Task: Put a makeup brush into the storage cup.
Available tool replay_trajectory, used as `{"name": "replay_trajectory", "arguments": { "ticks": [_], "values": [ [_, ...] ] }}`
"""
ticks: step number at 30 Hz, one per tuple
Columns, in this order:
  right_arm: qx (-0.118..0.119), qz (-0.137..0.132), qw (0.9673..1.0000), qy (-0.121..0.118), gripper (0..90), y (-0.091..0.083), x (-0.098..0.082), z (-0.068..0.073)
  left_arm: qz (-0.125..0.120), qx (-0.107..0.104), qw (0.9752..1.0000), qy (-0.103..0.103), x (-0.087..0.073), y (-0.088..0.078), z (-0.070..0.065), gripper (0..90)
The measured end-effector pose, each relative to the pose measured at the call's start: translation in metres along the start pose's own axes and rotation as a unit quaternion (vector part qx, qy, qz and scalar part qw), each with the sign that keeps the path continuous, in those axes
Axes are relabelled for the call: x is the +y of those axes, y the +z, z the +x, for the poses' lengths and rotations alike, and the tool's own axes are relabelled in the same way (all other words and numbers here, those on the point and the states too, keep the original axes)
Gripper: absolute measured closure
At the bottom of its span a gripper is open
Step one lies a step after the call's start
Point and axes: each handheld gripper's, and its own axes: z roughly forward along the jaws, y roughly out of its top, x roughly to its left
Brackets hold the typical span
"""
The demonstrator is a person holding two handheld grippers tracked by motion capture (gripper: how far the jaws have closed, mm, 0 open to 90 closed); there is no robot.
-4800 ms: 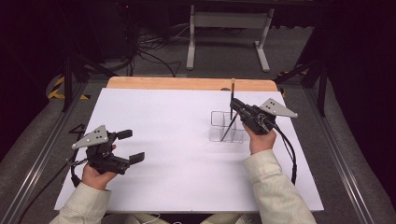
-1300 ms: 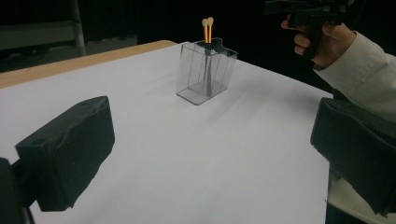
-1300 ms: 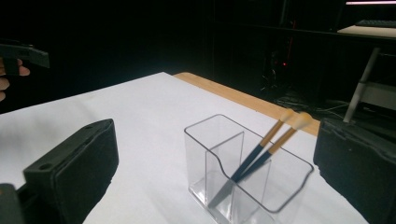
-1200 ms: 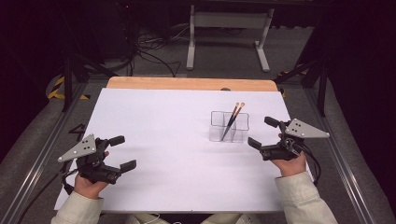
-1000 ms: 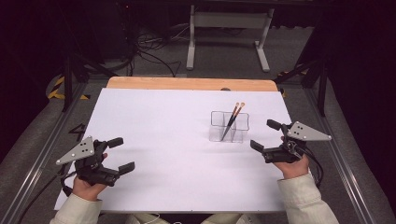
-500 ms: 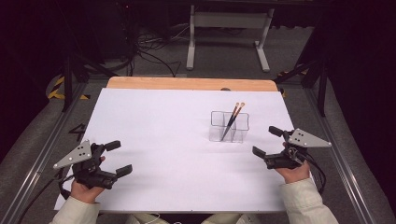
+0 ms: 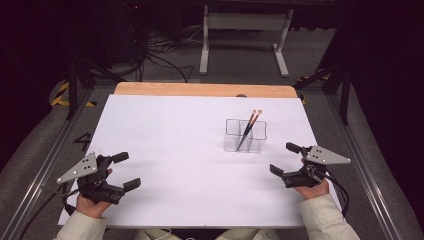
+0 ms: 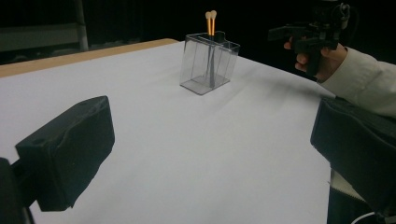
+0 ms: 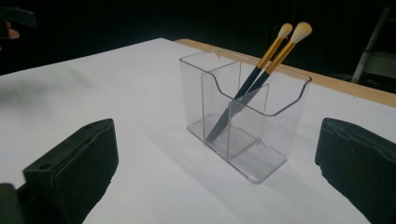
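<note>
The two makeup brushes with gold-and-black handles (image 9: 261, 70) stand tilted in one compartment of the clear plastic divided holder (image 9: 245, 116), right of the middle of the white table (image 7: 175, 150). The placing looks finished to me. The right gripper (image 7: 287, 160) and the left gripper (image 7: 125, 171) are at the near corners, well apart from the holder, jaws spread and holding nothing.

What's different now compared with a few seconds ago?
The right gripper was at the clear holder with the brushes; it has let go and pulled back to the table's near right, jaws open. The left gripper drew back a little toward the near left edge, open as before. The holder kept its place, with both brushes leaning inside.
</note>
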Motion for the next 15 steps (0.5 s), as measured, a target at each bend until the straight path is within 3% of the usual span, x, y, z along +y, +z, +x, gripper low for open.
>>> {"name": "replay_trajectory", "arguments": {
  "ticks": [7,11,15],
  "values": [
    [0.008,0.000,1.0000,0.006,0.0,0.002,-0.011,-0.002,0.005,-0.004,0.9999,0.014,-0.004,0.003,0.001,0.4],
    [0.009,-0.005,0.9999,0.012,0.0,0.003,-0.017,-0.003,0.003,-0.006,0.9999,0.010,-0.005,0.003,0.003,0.5],
    [0.014,0.012,0.9997,0.018,0.0,0.008,-0.024,-0.005,0.000,-0.007,1.0000,0.002,-0.007,0.003,0.004,0.4]
  ]
}}
